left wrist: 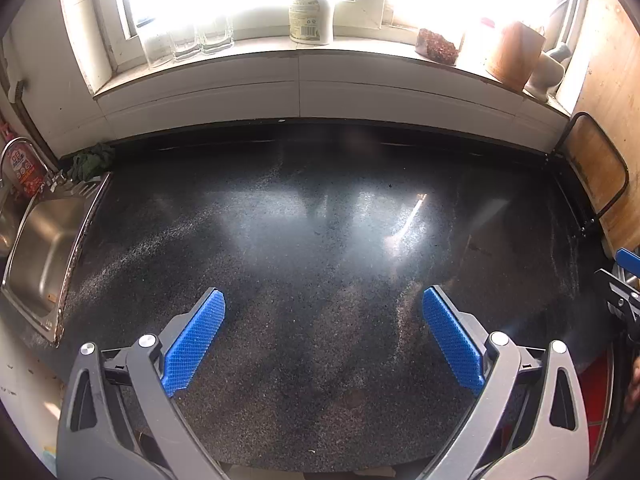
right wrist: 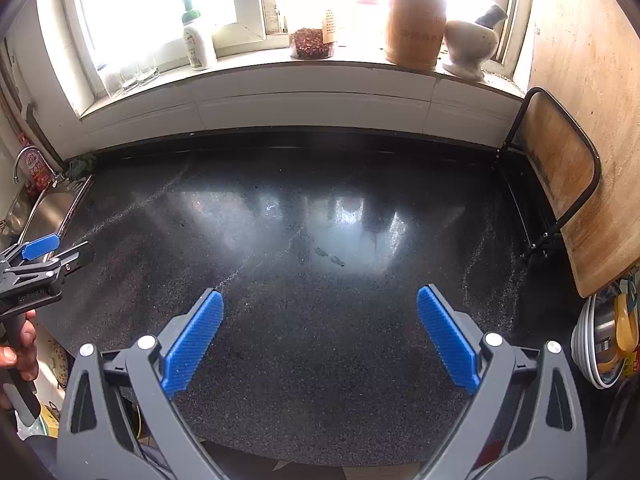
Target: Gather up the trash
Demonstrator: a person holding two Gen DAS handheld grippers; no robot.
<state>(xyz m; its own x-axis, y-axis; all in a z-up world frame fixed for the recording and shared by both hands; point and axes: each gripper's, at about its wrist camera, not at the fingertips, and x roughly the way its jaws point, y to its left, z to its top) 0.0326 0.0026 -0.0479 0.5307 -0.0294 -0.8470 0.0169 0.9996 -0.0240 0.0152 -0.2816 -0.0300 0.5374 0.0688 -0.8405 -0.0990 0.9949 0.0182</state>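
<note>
Both grippers hang over the dark speckled counter with their jaws spread wide and nothing between the blue pads.

From the left wrist view, the left gripper points toward the far wall, held level above the near middle of the counter, which reads as a resting or scanning pose rather than a reach. At the left edge sits the steel sink, with a green rag bunched at its far corner. On the far windowsill stand a white jug, some clear glasses, a jar of reddish bits, a wooden canister and a pale mortar, all apparently kept there to leave the work surface free. A sliver of the right gripper shows at the right edge.

From the right wrist view, the right gripper is likewise gaping and empty. A cutting board leans in a black wire rack against the right wall, stored upright out of the way. The left gripper's body shows at the left, gripped by a hand.

No trash is plainly visible in either view; only a few small dark smudges lie mid-counter, too small to identify. My judgement is that the task is either finished or not begun.
</note>
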